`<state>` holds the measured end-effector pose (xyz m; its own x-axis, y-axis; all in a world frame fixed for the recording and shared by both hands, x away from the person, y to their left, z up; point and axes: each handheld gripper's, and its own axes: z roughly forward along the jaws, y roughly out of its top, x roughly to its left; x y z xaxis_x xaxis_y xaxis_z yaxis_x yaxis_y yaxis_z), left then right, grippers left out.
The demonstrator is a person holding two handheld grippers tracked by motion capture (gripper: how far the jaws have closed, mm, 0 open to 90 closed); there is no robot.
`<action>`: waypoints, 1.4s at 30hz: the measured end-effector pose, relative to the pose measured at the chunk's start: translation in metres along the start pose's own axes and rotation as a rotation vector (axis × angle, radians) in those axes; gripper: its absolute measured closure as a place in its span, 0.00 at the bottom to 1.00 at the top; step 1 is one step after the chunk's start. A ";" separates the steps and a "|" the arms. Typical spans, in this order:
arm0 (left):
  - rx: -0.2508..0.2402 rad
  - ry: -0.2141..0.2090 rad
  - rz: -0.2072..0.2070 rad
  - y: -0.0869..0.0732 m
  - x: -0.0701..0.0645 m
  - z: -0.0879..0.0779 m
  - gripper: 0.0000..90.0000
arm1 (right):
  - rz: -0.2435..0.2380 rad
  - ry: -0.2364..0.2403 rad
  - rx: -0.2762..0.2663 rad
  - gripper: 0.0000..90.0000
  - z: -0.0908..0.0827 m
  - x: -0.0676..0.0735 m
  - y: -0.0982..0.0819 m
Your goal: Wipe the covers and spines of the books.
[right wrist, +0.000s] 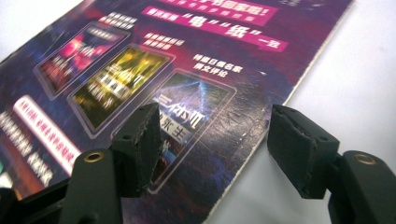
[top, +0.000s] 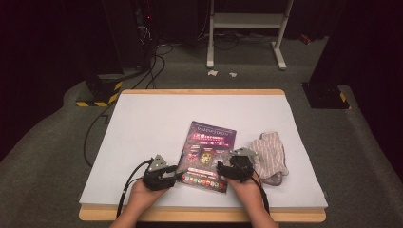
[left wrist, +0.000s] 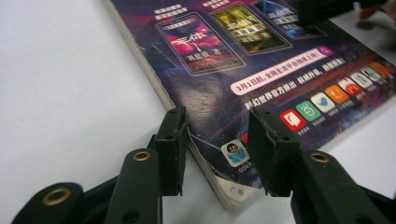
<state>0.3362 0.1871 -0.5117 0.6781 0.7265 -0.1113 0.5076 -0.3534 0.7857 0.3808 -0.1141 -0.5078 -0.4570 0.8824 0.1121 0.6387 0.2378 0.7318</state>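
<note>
White table, closed magazine [top: 207, 156] lying flat. Left gripper [top: 177, 175] straddles its near corner, right gripper [top: 222, 170] its edge, both spread; nothing lifted or opened yet.

High view: overhead, facing forward-down. Gripper views: close, low over magazine [top: 206, 156], shared by all.

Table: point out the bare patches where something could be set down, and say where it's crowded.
Free: the far half of the table beyond the magazine, and the left strip beside it. Crowded: the near edge, where the left gripper and right gripper flank the magazine's near corners, and the right, where the grey cloth lies.
</note>
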 end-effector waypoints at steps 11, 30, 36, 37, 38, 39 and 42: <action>-0.008 -0.001 -0.017 -0.003 0.000 -0.004 0.65 | -0.017 -0.017 0.017 0.42 0.023 0.003 0.024; -0.083 0.084 -0.001 -0.004 0.011 -0.015 0.54 | -0.144 -0.019 -0.104 0.44 -0.016 0.011 0.015; -0.117 0.111 -0.019 -0.005 0.020 -0.022 0.51 | -0.163 -0.031 -0.157 0.43 -0.042 0.000 0.016; -0.122 0.113 -0.022 -0.005 0.021 -0.023 0.51 | -0.160 -0.034 -0.161 0.43 -0.045 -0.003 0.015; -0.129 0.111 -0.028 -0.005 0.022 -0.024 0.51 | -0.156 -0.035 -0.165 0.42 -0.048 -0.006 0.015; -0.130 0.112 -0.030 -0.005 0.023 -0.025 0.51 | -0.149 -0.039 -0.168 0.40 -0.050 -0.009 0.014; -0.121 0.108 -0.035 -0.005 0.026 -0.025 0.51 | -0.137 -0.057 -0.177 0.39 -0.060 -0.018 0.012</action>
<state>0.3373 0.2226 -0.5033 0.5969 0.7985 -0.0788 0.4579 -0.2584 0.8506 0.3598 -0.1511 -0.4607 -0.4929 0.8695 -0.0304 0.4527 0.2861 0.8445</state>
